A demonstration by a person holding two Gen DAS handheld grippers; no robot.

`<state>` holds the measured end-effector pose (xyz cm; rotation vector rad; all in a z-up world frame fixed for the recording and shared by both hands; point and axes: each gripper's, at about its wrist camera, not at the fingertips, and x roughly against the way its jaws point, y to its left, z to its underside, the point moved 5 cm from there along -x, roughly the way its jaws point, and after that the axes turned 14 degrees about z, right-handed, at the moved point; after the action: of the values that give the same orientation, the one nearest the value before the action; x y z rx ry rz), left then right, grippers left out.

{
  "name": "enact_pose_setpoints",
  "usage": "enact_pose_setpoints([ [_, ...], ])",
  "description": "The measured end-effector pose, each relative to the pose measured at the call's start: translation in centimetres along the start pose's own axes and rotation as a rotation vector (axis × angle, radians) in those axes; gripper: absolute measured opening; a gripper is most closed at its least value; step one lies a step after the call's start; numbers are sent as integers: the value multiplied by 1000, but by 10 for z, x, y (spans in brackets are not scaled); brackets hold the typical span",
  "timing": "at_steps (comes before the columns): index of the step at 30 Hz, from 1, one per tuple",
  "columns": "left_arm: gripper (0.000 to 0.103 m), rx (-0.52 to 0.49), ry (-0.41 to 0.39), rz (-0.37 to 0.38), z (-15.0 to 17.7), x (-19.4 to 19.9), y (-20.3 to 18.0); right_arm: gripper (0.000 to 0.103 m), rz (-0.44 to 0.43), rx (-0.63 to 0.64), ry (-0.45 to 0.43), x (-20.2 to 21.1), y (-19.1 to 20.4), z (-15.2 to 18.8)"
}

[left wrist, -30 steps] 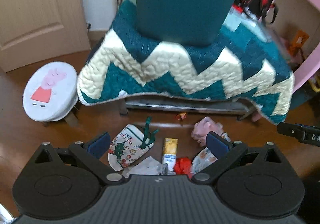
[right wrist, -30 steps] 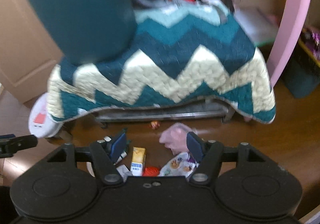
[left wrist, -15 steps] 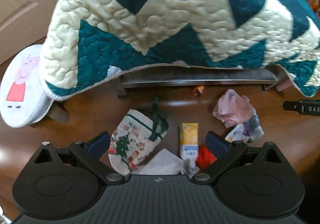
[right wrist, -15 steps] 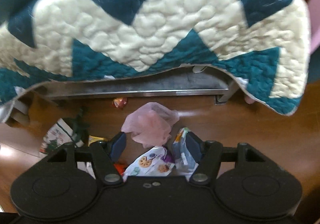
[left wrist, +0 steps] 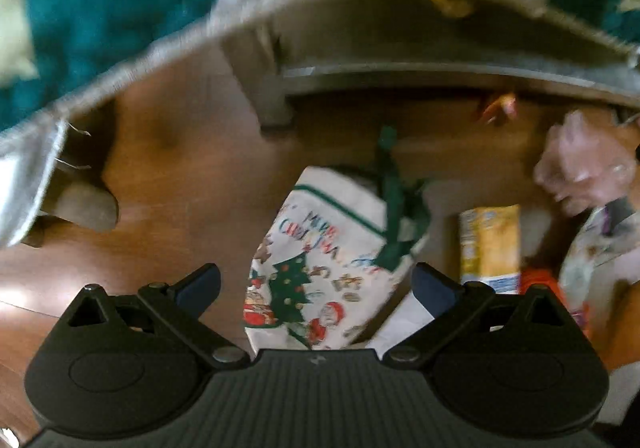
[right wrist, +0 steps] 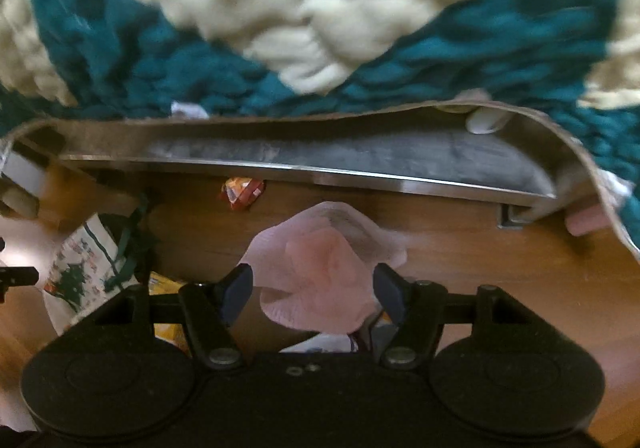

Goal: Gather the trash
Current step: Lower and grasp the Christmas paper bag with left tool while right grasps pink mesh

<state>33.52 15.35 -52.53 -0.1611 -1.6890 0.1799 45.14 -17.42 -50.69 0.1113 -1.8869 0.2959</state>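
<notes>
Two hand-held grippers hang low over a brown wooden floor (right wrist: 500, 272) strewn with litter, in front of a teal and cream zigzag quilt (right wrist: 280, 7) draped over a low metal frame (right wrist: 304, 163).

The right gripper (right wrist: 313, 290) has its fingers spread wide, one on each side of a crumpled pink plastic bag (right wrist: 320, 268). The bag lies on the floor directly ahead, between the fingers, with its bulk extending forward past the tips. Whether the pads touch it cannot be told. It has no clear long axis; it is a rounded wad.

The left gripper (left wrist: 316, 286) also has its fingers spread, holding nothing. Between them lies a white Christmas-print gift bag with green ribbon (left wrist: 320, 260), its long axis running forward and slightly right. Just beside its right finger lie a yellow juice carton (left wrist: 490, 244), pointing straight ahead, and a small red wrapper (left wrist: 540, 282).

A small orange and red sweet wrapper (right wrist: 242, 191) sits farther off by the frame, apart from both grippers.

Judging by position, the right gripper is far nearer the pink bag and looks ready to close on it; the wad should crush softly under the squeeze.
</notes>
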Motion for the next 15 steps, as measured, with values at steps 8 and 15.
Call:
enact_pose_setpoints([
  [8, 102, 0, 63, -22, 4, -50, 49, 67, 85, 99, 37, -49, 19, 3],
  [15, 94, 6, 98, 7, 4, -85, 60, 67, 102, 105, 87, -80, 28, 9],
])
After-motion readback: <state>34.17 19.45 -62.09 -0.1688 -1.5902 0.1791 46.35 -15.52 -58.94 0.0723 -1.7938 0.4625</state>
